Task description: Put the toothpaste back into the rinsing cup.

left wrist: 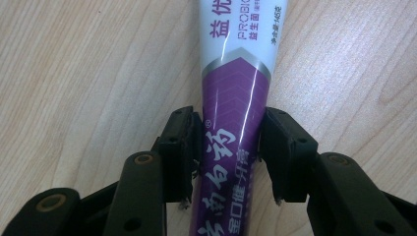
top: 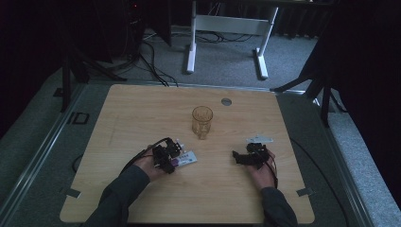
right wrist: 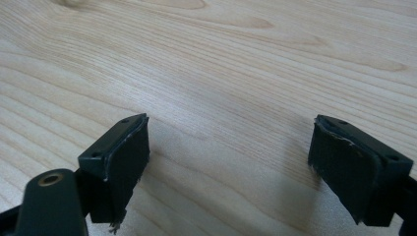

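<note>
Low and left of centre on the wooden surface lies a purple-and-white toothpaste tube, light, soft and glossy; best gripped across its flatter purple end. Left claw straddles it, pads touching its sides. Right claw gapes empty.

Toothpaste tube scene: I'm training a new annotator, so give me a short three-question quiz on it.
1. True or false: the left gripper has the toothpaste tube between its pads.
2. What stands upright near the middle of the table? A) amber glass B) white bowl C) red box
3. What lies between the pads of the right gripper?

Key:
1. True; both pads sit against the tube's purple part.
2. A, the amber glass.
3. Nothing; the jaws stand wide over bare wood.
</note>
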{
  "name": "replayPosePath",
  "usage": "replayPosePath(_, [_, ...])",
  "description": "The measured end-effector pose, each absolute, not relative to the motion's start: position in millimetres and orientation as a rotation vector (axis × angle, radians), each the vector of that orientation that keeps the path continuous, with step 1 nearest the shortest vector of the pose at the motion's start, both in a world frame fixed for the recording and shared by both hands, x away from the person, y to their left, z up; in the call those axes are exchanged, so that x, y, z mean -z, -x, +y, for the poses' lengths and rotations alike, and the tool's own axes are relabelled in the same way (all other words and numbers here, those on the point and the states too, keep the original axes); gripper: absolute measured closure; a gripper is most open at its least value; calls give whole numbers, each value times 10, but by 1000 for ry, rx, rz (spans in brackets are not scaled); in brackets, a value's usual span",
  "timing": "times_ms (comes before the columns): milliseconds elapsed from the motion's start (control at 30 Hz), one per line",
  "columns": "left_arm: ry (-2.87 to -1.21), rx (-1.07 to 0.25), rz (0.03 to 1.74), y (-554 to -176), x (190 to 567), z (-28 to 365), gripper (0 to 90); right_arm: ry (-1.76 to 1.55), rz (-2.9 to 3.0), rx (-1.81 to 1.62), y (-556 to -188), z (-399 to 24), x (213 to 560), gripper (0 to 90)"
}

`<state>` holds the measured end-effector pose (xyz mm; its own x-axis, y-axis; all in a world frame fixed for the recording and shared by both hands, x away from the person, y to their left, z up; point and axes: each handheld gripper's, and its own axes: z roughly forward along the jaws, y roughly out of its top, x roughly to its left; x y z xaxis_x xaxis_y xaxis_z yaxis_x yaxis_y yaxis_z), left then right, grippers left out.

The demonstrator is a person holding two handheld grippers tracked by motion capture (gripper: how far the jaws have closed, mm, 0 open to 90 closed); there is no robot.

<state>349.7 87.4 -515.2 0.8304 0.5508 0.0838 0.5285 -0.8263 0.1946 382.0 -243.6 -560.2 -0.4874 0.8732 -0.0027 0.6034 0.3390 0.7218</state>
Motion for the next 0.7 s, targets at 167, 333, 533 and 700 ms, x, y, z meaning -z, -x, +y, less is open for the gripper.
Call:
replayPosePath(167, [-2851, -181, 842, -3524, 5172, 881, 574, -1300, 2219, -944, -3821, -2437, 5602, 155])
replayPosePath(333, [-2850, -155, 849, -3539, 5183, 884, 576, -1301, 2218, -944, -3820, -2436, 5602, 155])
replayPosePath(533, [-2849, -133, 841, -3556, 5187, 894, 586, -1300, 2219, -944, -3820, -2437, 5602, 156])
replayPosePath(700, [-2855, -116, 838, -3562, 5181, 894, 622, -1301, 2219, -944, -3820, -2436, 5602, 156])
